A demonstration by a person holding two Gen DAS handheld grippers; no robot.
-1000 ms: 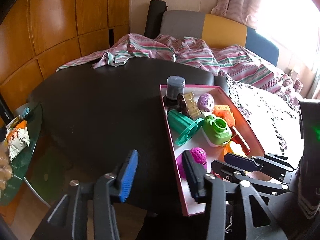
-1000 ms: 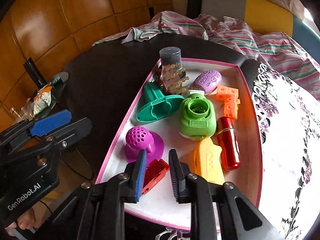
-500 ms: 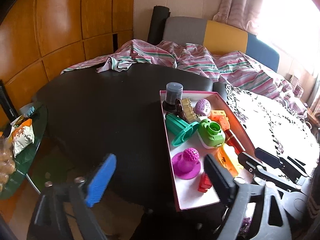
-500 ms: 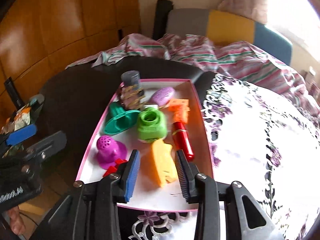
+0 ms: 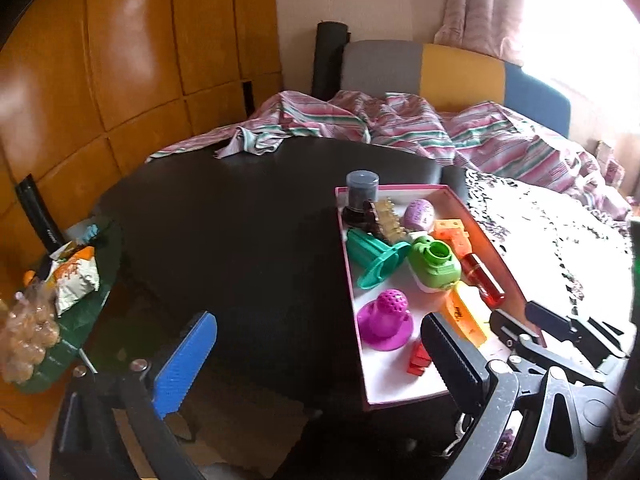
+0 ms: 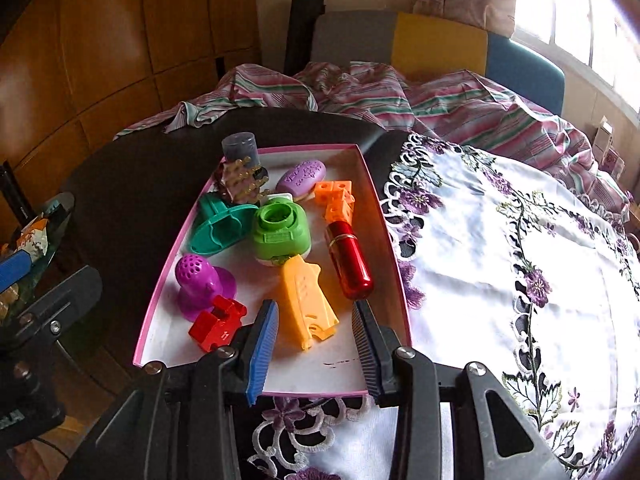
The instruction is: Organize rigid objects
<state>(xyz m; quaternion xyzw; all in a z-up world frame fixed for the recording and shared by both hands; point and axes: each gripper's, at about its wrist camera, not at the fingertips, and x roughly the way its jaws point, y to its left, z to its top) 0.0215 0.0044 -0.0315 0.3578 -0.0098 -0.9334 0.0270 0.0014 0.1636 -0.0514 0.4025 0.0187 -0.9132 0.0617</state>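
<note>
The right tongs (image 6: 314,344) are held moderately apart over the near end of the shallow pink-rimmed white cardboard tray (image 6: 370,184), gripping nothing, with the near tip of the orange plastic wedge-shaped piece (image 6: 306,300) seen between their blue ribbed pads. The left tongs (image 5: 320,364) are spread wide and empty above the near edge of the dark round surface (image 5: 240,220), to the left of the tray; their right pad is seen in front of the tray's near left corner.

The surface is covered on its right half by a white cloth embroidered with purple flowers (image 6: 520,264), and a striped pink and green fabric (image 6: 360,92) is draped over its far side. The tray lies on the dark part, its right edge just beside the cloth.

Inside the tray, a teal plastic funnel-shaped piece (image 6: 218,226) is lying at the left, just beside a lime green square plastic block with a round opening (image 6: 280,232) at the middle. A red glossy metal cylinder (image 6: 350,264) lies along the right wall. A magenta perforated dome on a flat base (image 6: 200,280) stands near the left wall, with a small red plastic block (image 6: 216,324) touching its near side. At the far end are a grey capped cylinder (image 6: 239,148), a lilac oval piece (image 6: 306,174) and an orange cube cluster (image 6: 336,198).
</note>
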